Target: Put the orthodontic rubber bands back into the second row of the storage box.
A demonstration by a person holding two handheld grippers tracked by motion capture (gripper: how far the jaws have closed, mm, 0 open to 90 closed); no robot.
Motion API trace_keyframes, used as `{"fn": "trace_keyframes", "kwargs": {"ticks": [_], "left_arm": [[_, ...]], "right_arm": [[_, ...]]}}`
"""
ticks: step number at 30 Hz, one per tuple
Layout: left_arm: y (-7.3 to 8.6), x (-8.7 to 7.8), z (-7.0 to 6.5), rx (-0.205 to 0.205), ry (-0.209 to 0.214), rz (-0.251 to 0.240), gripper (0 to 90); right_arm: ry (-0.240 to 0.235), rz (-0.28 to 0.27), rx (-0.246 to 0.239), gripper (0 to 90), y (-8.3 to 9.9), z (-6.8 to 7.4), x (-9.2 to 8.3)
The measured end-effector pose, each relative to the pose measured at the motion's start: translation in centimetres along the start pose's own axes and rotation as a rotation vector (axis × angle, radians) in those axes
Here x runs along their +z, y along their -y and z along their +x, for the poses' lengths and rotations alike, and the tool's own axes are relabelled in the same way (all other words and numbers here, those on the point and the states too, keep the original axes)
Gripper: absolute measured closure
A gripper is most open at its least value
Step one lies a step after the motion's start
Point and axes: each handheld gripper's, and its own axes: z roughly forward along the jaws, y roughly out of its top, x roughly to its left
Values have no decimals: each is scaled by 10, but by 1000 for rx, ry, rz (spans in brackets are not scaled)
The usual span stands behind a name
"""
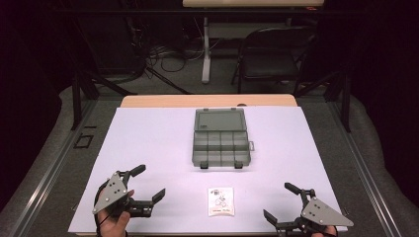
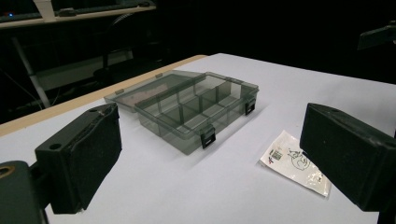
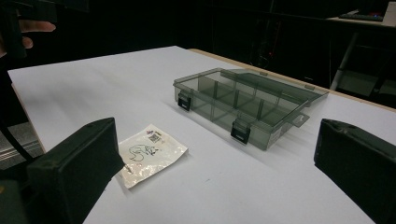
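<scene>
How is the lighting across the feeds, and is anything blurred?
High view: white table evenly lit, surroundings dark, organizer box sharp. Left gripper view: box crisp, near jaws soft. Right gripper view: small packet readable, faint shadow under the box, background black.

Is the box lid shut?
No, the box lies open, its lid folded back flat and the compartments exposed.

Desk (image 1: 148, 143) bare along left and right edges. Open compartment box (image 1: 221, 143) blocks middle toward far edge; flat packet (image 1: 221, 201) near front edge, between grippers.
</scene>
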Motion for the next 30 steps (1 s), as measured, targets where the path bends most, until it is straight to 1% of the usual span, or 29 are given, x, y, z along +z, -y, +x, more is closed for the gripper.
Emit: {"fn": "trace_keyframes", "kwargs": {"ticks": [6,10,12,13,15,16,21,22,25,26,30], "left_arm": [[-1,-1,-2,-2,-1,1,57],[-1,2,-4,-9,4,11,57],[-1,4,-5,-12,10,19,57],[-1,6,-6,-12,14,26,58],[0,7,-6,-10,13,38,60],[0,8,-7,-11,13,43,60],[0,13,-8,-23,19,60,60],[0,14,-8,-23,18,63,59],[0,18,-8,-30,23,77,59],[-1,19,-8,-33,26,84,59],[-3,24,-7,-45,18,108,59]], "right_arm": [[-6,4,-2,0,-1,2,1],[-7,5,-4,0,-1,2,0],[-2,-4,2,0,0,2,1],[-4,1,-1,0,0,2,1],[-3,-14,2,0,0,2,2],[-4,5,-1,0,0,2,1],[-7,4,1,0,0,1,1],[-5,-10,3,0,0,2,3],[-5,-10,4,0,0,2,3],[-6,4,2,0,0,2,2],[-4,0,7,0,1,1,2]]}}
